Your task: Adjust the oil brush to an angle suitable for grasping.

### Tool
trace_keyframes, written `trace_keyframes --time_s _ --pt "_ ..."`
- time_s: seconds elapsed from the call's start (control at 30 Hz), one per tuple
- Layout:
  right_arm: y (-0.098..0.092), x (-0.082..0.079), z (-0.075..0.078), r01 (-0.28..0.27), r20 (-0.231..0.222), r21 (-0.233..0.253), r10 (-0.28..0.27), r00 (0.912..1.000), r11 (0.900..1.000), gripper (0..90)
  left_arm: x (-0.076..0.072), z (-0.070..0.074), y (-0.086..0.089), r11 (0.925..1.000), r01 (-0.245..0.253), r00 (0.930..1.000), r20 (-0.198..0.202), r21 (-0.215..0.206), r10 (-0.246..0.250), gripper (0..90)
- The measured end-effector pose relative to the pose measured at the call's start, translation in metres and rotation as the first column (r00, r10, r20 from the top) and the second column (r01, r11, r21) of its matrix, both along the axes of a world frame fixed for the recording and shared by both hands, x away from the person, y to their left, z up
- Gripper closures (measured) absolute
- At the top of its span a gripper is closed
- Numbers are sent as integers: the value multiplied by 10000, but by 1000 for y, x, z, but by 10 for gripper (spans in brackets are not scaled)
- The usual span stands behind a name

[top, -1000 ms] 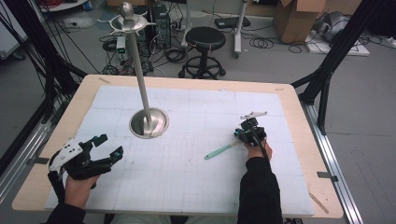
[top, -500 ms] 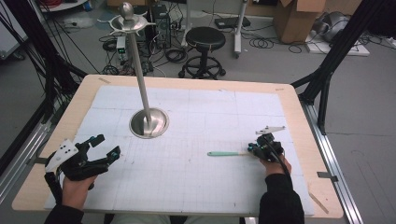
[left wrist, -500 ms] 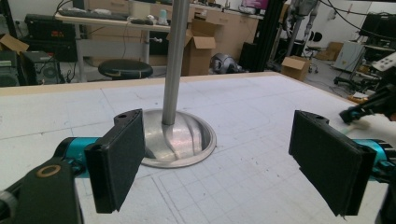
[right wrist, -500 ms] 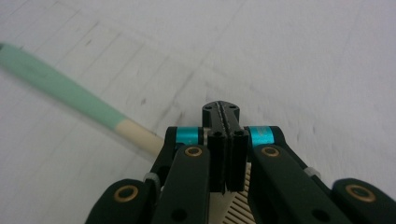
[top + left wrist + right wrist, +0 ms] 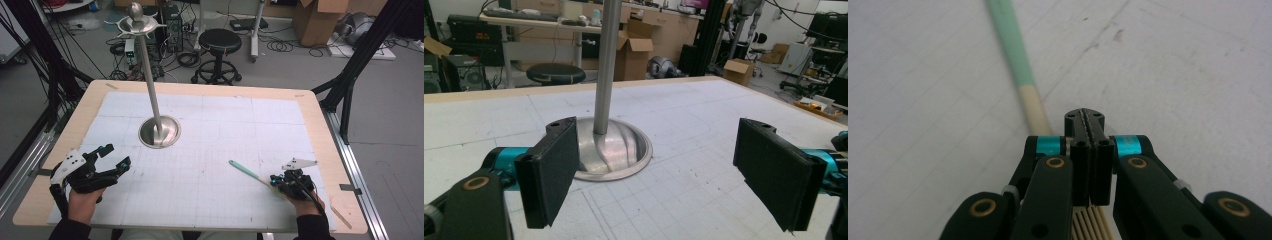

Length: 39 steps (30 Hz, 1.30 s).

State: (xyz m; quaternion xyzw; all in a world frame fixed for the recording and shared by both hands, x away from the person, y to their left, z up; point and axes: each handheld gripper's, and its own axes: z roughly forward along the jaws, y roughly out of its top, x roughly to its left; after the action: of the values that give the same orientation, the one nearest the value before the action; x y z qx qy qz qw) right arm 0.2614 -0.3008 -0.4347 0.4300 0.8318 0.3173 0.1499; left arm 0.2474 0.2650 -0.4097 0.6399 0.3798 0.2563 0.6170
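Brush [image 5: 247,172]: mint-green handle, cream end, possibly bristled.

No readable text, label, brand, number or sign appeared anywhere; the cardboard boxes [image 5: 315,20] in the upper right of the high view bore no legible print.

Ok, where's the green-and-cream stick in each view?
High view: green-and-cream stick lies on the white gridded mat, lower right, running to the right gripper.
Right gripper view: upper left, slanting down beside the shut jaws.
Left gripper view: faces the metal stand instead.
Shared landmark: that mat's grid lines.
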Motion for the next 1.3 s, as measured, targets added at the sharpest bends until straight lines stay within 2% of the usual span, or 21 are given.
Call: trace_keyframes --time_s 0.17,0.2,0.27,0.3,0.33,0.37,0.4,0.43,0.47,0.5,0.53,0.57,0.63,0.7,0.73,0.97,1.0,1.03,1.13,1.27,1.3 --pt "1 -11 -1 -156 57 278 154 9999 9995 896 0 0 -1 10000 50 10000 14 10 -50 190" --pt "1 -14 3 -171 434 575 146 9989 9982 891 1 0 -1 10000 54 10000 12 -2 -54 189" --pt "0 -15 5 -183 614 734 138 9980 9971 886 1 0 -1 10000 66 10000 3 -33 -66 189" --pt "0 -17 10 -127 950 1168 16 9955 9931 833 1 0 -1 9999 88 10000 -8 -52 -88 190" --pt "-1 -20 17 -20 1429 1758 -235 9895 9844 720 1 0 -1 9999 100 9999 -9 -67 -100 190" --pt "-1 -22 22 56 1722 2139 -434 9841 9768 655 1 0 -1 9999 107 9999 3 -59 -107 189" --pt "-1 -24 27 206 2035 2435 -718 9764 9697 576 1 0 -1 9999 139 9999 -15 -83 -139 190" --pt "-1 -24 27 206 2035 2435 -718 9764 9697 576 1 0 -1 9998 187 9998 -28 -80 -187 190" --pt "-1 -26 31 315 2386 2715 -990 9661 9619 499 1 0 -1 9997 232 9997 -20 -125 -232 190" --pt "-4 -32 40 379 3083 3242 -1434 9404 9452 392 1 0 -1 9995 284 9996 -25 -165 -284 190" --pt "-7 -35 43 320 3413 3446 -1570 9267 9382 334 1 0 -1 9990 362 9993 -24 -255 -363 193" --pt "-7 -35 43 320 3413 3446 -1570 9267 9382 334 1 0 0 9983 468 9989 -29 -353 -469 193" --pt "-11 -43 45 371 3938 3663 -1910 8991 9297 216 0 1 -1 9968 639 9979 -18 -479 -640 196" --pt "-15 -48 46 373 4116 3695 -1995 8893 9285 163 0 1 -1 9963 728 9973 -1 -454 -728 187" --pt "-18 -52 47 230 4220 3561 -1828 8880 9342 161 0 1 -2 9963 748 9972 9 -420 -748 179" --pt "-19 -54 49 76 4192 3610 -1696 8919 9325 161 1 1 -3 9965 726 9974 33 -407 -726 169" --pt "-18 -52 48 2 4119 3581 -1582 8974 9337 161 1 1 -3 9969 712 9975 19 -348 -711 169" --pt "-18 -52 48 2 4119 3581 -1582 8974 9337 161 1 1 -3 9969 712 9975 19 -348 -711 169" --pt "-15 -50 45 -70 3989 3393 -1372 9067 9406 161 -1 1 -4 9968 760 9971 1 -258 -760 171" --pt "-15 -50 45 -79 3935 3467 -1378 9090 9379 161 -1 0 -6 9970 764 9970 -59 -153 -765 172" --pt "-15 -50 44 -54 3859 3512 -1395 9119 9363 161 -1 0 -6 9970 759 9971 -55 -165 -760 173"
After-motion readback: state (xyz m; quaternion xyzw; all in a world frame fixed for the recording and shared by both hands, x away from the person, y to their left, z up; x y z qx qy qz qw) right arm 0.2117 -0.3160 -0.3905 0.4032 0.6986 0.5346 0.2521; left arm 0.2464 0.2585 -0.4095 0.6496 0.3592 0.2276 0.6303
